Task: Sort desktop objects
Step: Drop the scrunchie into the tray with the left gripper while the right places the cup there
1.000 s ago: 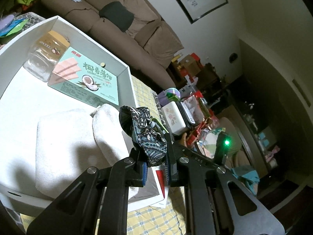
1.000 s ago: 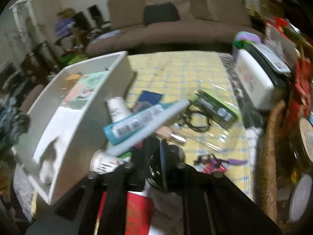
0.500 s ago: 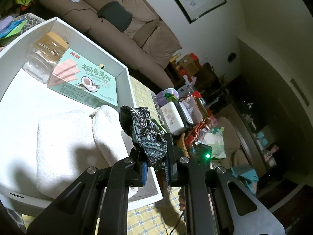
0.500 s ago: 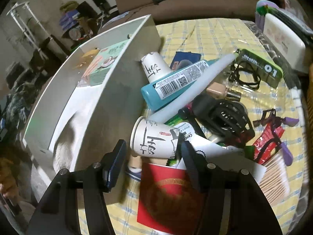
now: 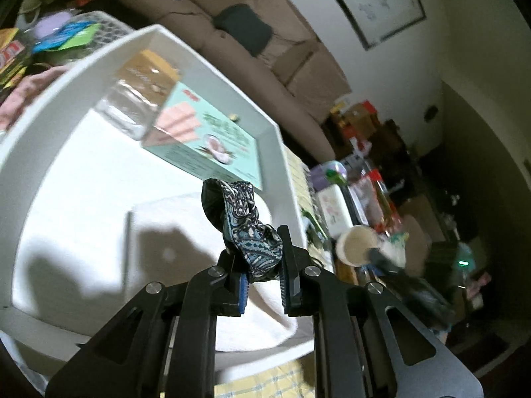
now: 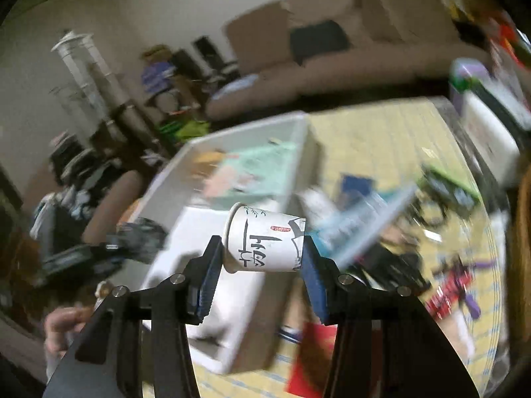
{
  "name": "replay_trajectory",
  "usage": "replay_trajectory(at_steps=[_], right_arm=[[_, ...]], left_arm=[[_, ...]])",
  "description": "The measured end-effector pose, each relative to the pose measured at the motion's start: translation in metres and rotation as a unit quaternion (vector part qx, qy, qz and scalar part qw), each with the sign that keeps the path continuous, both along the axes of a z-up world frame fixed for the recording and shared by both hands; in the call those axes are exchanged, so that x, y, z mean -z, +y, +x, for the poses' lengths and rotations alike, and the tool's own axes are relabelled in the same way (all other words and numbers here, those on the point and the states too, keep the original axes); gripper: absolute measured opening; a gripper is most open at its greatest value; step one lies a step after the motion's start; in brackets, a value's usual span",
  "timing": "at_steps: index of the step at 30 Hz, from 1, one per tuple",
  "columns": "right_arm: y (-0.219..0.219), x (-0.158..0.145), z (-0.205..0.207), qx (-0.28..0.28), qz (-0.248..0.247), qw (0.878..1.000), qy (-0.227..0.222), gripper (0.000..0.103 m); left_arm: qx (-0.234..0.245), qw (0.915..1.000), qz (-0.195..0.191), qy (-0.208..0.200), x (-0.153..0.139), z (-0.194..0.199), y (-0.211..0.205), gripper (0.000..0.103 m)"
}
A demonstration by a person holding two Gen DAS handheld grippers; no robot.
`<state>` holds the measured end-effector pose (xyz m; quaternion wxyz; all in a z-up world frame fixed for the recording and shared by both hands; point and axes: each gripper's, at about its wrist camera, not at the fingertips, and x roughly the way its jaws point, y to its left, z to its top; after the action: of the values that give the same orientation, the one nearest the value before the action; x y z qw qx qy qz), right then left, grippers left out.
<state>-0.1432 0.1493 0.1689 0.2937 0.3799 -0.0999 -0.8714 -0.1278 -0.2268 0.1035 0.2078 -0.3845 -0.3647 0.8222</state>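
My left gripper (image 5: pixel 264 285) is shut on a dark blue patterned fabric band (image 5: pixel 245 229), held above the white towel (image 5: pixel 159 219) inside the white tray (image 5: pixel 278 152). My right gripper (image 6: pixel 262 265) has its jaws closing on a white paper cup (image 6: pixel 265 242) with black brush writing. The cup lies sideways between the pads, rim against the left pad and base against the right, lifted off the pile beside the tray (image 6: pixel 298 139). The left wrist view shows the same cup (image 5: pixel 356 243), blurred, to the right of the tray.
In the tray lie a mint-green snack box (image 5: pixel 205 139) and a clear jar (image 5: pixel 139 99). On the yellow checked cloth sit a blue tube (image 6: pixel 358 222), a red paper (image 6: pixel 315 358) and black cables. A hand (image 6: pixel 63 325) shows low left. A brown couch (image 6: pixel 332 49) stands behind.
My right gripper opened around the cup lying on the pile, closed on it and lifted it. My left gripper moved a little further over the tray, still holding the fabric band.
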Motion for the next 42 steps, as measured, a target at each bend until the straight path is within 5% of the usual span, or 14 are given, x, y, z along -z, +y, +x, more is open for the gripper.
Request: replay_trajectory(at_steps=[8,14,19,23,25,29,37,42], right_arm=[[-0.116,-0.008,-0.034,-0.086,0.037,0.996,-0.007,0.048],[-0.192,0.037,-0.087,-0.101,0.073,0.989,-0.080,0.048],[-0.214,0.082,-0.120,-0.074,0.126,0.980,-0.135,0.048],[-0.207,0.099,-0.133,-0.055,0.133,0.976,-0.163,0.051],[-0.200,0.100,-0.132,-0.059,0.127,0.975,-0.171,0.060],[-0.175,0.072,-0.117,-0.052,0.107,0.984,-0.135,0.063],[-0.087,0.006,-0.087,-0.020,0.075,0.996,-0.049,0.066],[-0.008,0.000,-0.092,0.059,0.084,0.994,-0.034,0.072]], left_arm=[[-0.065,0.9976,-0.014,-0.016,0.008,-0.001,-0.046,0.013],[-0.077,0.9960,-0.038,-0.026,0.013,-0.017,-0.052,0.013],[-0.071,0.9947,-0.041,-0.063,0.031,-0.035,-0.053,0.020],[-0.070,0.9924,-0.063,-0.080,0.035,-0.039,-0.044,0.048],[-0.075,0.9924,-0.064,-0.074,0.032,-0.038,-0.044,0.051],[-0.090,0.9931,-0.050,-0.057,0.023,-0.033,-0.050,0.052],[-0.087,0.9951,-0.043,-0.016,0.004,-0.025,-0.044,0.070],[-0.064,0.9964,-0.052,0.017,-0.010,-0.022,-0.016,0.101]])
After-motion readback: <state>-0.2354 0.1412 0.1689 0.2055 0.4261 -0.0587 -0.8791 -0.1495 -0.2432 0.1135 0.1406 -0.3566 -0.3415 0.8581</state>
